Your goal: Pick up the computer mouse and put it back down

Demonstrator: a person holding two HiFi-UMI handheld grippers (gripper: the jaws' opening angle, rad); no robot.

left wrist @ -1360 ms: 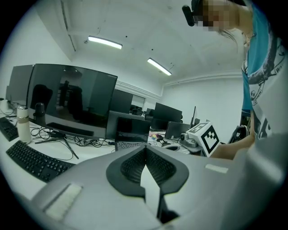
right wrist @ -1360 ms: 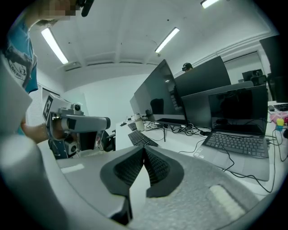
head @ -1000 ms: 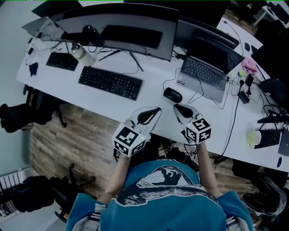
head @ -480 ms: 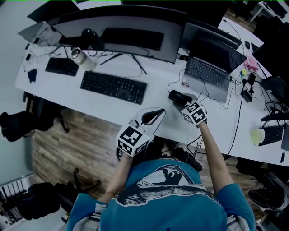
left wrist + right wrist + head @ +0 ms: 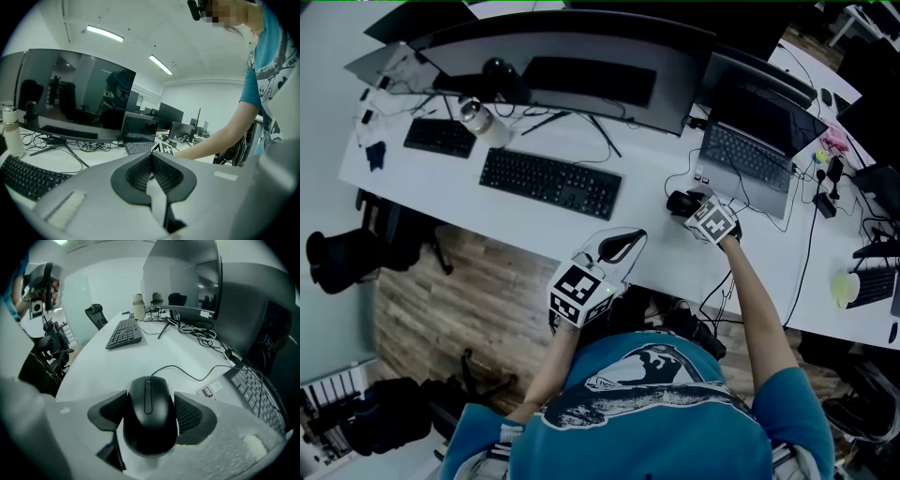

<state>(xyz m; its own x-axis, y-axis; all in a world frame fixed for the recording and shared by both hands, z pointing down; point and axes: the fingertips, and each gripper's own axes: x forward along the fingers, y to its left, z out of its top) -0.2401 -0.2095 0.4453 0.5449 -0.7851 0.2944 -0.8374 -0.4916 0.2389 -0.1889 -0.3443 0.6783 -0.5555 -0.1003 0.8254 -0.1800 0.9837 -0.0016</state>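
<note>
Head view overhead, others low (shared desk (image 5: 431, 178))

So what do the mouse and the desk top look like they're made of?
Mouse: black moulded plastic, it seems, with a satin finish; soft highlights on the shell and a clean seam between the buttons. Desk top: smooth white surface without grain, probably laminate or painted board; the core cannot be told.

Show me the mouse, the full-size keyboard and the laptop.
mouse (image 5: 150, 416): right gripper view, middle of its black back.
full-size keyboard (image 5: 550, 183): head view, middle of its key field.
laptop (image 5: 748, 157): head view, its keyboard deck.
</note>
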